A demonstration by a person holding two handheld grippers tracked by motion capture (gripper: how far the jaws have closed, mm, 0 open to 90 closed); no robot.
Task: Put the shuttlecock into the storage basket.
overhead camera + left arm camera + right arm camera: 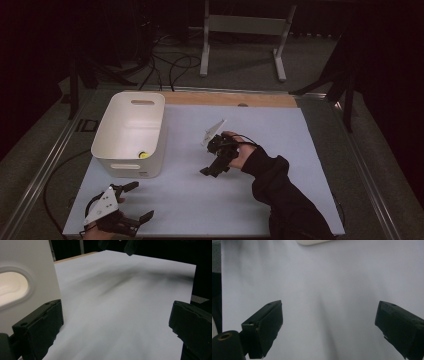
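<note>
white sheet (pixel 200 200) covers table; dark room.

A pale blue sheet (pixel 210 200) was spread over the table across the middle of the high view, with a wooden strip (pixel 230 99) laid along its far edge. A grey metal stand (pixel 243 30) was seen at the upper centre, and black cables (pixel 170 67) were strewn on the floor to its left.

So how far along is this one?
Done: a small yellow object already lies in the white plastic bin. In hand: nothing; the left claw and right claw are both open over the pale mat. Left: nothing loose on the mat.
</note>
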